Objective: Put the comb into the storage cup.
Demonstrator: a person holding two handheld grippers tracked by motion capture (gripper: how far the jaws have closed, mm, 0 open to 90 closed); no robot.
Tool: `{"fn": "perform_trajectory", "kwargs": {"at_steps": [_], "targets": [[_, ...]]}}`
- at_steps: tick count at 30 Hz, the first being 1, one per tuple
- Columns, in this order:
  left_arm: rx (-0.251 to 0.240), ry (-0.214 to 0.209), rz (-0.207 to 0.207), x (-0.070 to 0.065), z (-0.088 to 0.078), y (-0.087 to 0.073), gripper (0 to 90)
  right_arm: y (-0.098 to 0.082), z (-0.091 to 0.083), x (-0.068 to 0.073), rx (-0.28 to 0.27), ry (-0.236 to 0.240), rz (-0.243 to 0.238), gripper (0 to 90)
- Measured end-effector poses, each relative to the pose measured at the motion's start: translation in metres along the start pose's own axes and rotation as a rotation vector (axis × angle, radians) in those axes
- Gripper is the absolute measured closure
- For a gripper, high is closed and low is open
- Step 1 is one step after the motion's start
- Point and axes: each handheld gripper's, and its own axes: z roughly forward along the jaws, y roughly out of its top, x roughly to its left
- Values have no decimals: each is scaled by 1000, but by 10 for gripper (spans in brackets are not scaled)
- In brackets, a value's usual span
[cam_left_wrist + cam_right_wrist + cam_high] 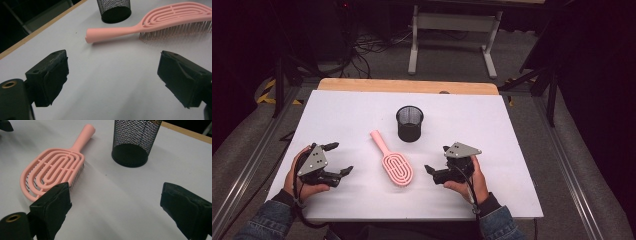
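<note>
**A:** What have you got in front of you?

**B:** I've got the pink hairbrush (393, 162) lying bristles down on the white table (337, 115), near its middle. Its handle points away from me toward the far left, its oval head toward my side. Nothing is touching it.

**A:** And around it?

**B:** Just beyond the brush stands a black mesh cup (410, 123), upright, a little right of the handle tip and apart from it.

**A:** Where are the grippers?

**B:** I see my right gripper (434, 162) just beside the brush head on its right, pointing at it. In the right gripper view its jaws stand wide with only bare table between them; the brush head (53, 173) sits past the left-hand jaw, the cup (132, 141) farther ahead.

**A:** The other one?

**B:** My left gripper (341, 159) sits well to the left of the brush, jaws wide too and holding nothing. In the left gripper view the brush (155, 22) lies across the top, bristles on the table, the cup (114, 10) behind its handle.
</note>
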Motion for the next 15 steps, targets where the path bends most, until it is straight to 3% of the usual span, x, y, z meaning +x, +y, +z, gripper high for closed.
{"fn": "perform_trajectory", "kwargs": {"at_steps": [6,15], "targets": [[22,-25,36,4,8,7,150,-6,-1,-6,12,17,3,94],[56,-55,81,6,27,18,150,-8,-8,-11,-5,4,-16,91]]}}
